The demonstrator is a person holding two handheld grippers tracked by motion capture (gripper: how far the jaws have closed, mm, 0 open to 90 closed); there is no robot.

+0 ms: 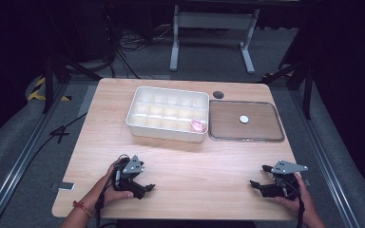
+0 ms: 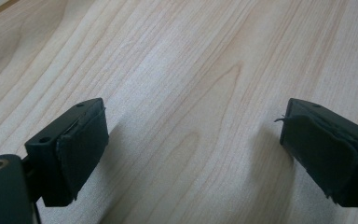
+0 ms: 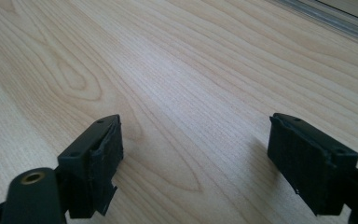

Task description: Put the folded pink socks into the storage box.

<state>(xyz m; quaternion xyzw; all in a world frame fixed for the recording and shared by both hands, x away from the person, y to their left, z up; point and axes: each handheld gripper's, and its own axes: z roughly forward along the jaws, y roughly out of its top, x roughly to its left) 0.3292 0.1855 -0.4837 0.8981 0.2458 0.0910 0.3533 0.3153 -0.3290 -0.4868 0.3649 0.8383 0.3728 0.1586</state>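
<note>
My left gripper (image 1: pixel 145 184) rests on the wooden table (image 1: pixel 185 156) near its front left, open, with nothing between its jaws. In the left gripper view the left gripper (image 2: pixel 193 140) has bare wood grain between its pads. My right gripper (image 1: pixel 259 178) rests near the front right, open and empty too; in the right gripper view the right gripper (image 3: pixel 196 149) also frames bare wood. A white compartment box (image 1: pixel 167 114) stands at the back middle, with a pink item (image 1: pixel 198 126) in its front right cell. To its right lies a clear tray (image 1: pixel 246 137) holding a small white disc (image 1: pixel 244 119).
A dark round hole (image 1: pixel 218 94) sits in the tabletop behind the clear tray. Bare wood stretches between the two grippers and the containers. A white metal frame (image 1: pixel 212 33) and cables stand on the floor beyond the table. A strip of the clear tray's edge (image 3: pixel 326 18) shows at top right.
</note>
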